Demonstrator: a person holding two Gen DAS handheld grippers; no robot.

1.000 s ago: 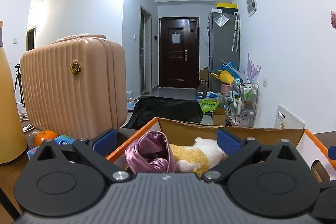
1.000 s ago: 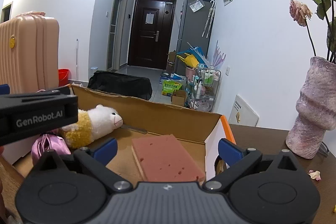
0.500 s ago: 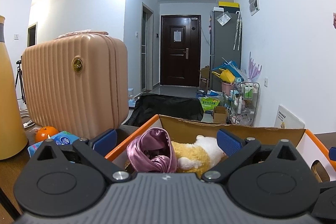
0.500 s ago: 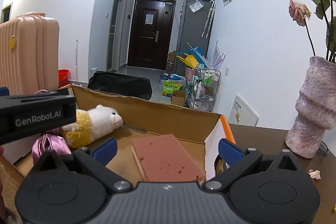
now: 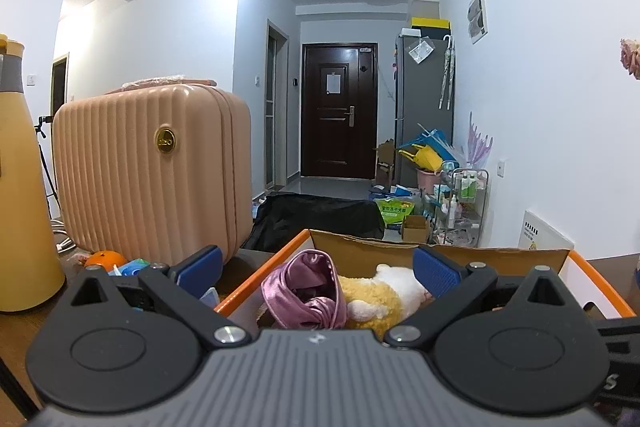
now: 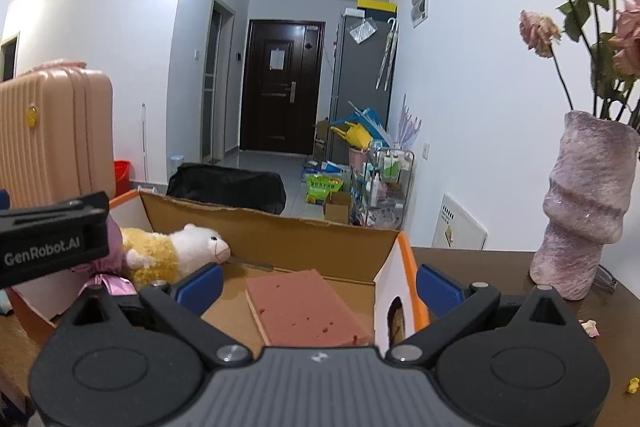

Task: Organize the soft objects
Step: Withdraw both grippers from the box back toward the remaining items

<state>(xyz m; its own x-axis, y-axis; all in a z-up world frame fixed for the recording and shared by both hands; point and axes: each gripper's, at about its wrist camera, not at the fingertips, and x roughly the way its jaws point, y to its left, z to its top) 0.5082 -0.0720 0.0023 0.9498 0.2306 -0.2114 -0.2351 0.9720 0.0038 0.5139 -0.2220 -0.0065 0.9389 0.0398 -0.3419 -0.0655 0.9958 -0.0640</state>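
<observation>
Suitcase (image 5: 148,171) stands at the far left on the table (image 6: 500,267), with an orange (image 5: 105,259) at its foot. Next comes the cardboard box (image 6: 280,239), already holding 3 soft things: a purple satin pouch (image 5: 304,287) at its left end, a plush sheep (image 6: 176,255) touching it, and a pink sponge (image 6: 308,307) lying flat toward the right wall. The left gripper (image 5: 316,267) sits above the pouch, jaws spread wide and empty. The right gripper (image 6: 318,279) straddles the sponge and the box's right wall, also wide open, gripping nothing. Furthest right stands a vase (image 6: 584,207) of dried roses. My worry: a careless sideways swing of the right gripper could topple that vase, or a jaw could snag the box wall and drag the box.
</observation>
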